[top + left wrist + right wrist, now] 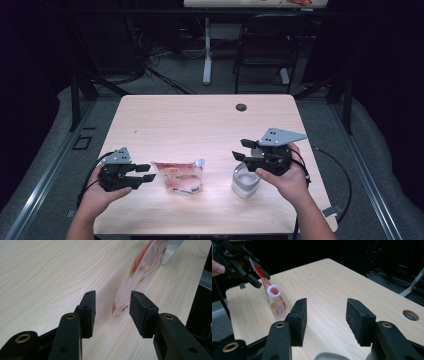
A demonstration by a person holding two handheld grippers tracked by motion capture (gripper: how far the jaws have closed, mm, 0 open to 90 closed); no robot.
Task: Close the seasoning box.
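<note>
At far left of the high view, the left gripper point(146, 173), held low over the pale wooden table point(200, 120), jaws spread apart and pointing right, gripping nothing. Just right of those tips, a red-and-white refill pouch point(178, 176) with a white spout point(199, 162) (open, ring-shaped, seen end-on in the right gripper view point(274, 291)). In the left gripper view, pouch edge point(140, 275) ahead of the gap between the two black pads point(88, 307), close but not clamped. Farther right, well apart from the pouch, a squat white container point(245, 183) resting on the table. Directly above and touching or nearly touching it, the right gripper point(242, 149), jaws wide open and empty, aimed left. At the back of the tabletop, a round cable hole point(241, 107).
</note>
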